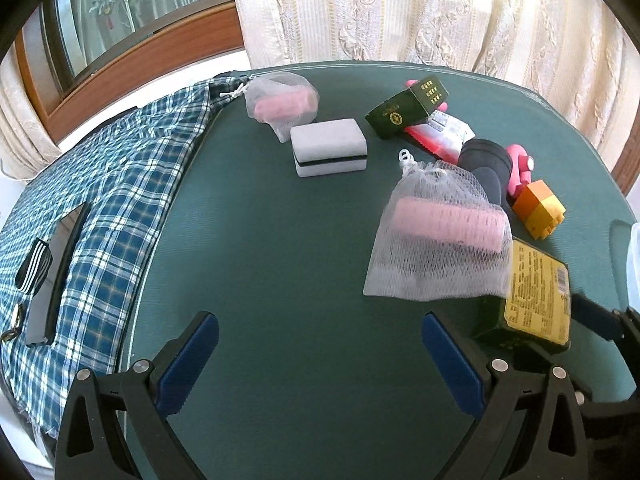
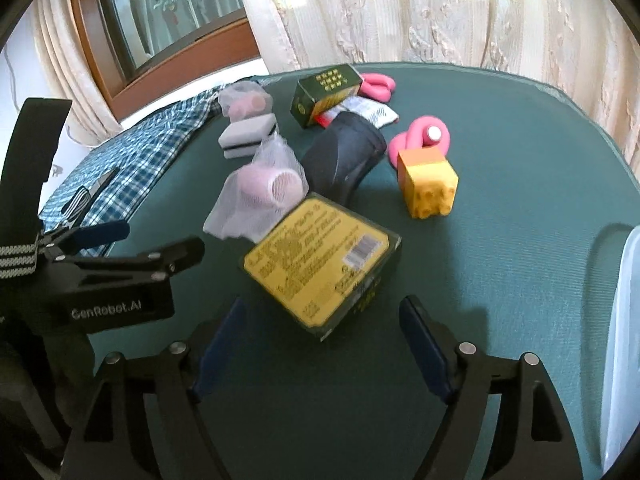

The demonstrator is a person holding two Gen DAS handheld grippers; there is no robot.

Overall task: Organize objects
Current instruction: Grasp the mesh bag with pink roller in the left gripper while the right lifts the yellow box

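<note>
My left gripper [image 1: 320,336] is open and empty above bare green cloth, left of a mesh bag with a pink roller [image 1: 440,236]. My right gripper [image 2: 322,320] is open, its fingers on either side of the near end of a flat yellow-labelled green box [image 2: 320,260], not touching it. That box also shows in the left wrist view [image 1: 536,300]. The left gripper shows in the right wrist view [image 2: 100,236], at the left. Behind lie a black pouch [image 2: 344,156], an orange-yellow block [image 2: 428,180] and a pink grip tool [image 2: 420,132].
A green table [image 1: 280,260] holds a second mesh bag [image 1: 284,100], a grey-white sponge block [image 1: 328,152], a dark green carton [image 1: 408,108] and a red-white packet [image 1: 444,132]. A blue plaid bag [image 1: 112,200] lies left. A clear bin edge [image 2: 624,340] stands right.
</note>
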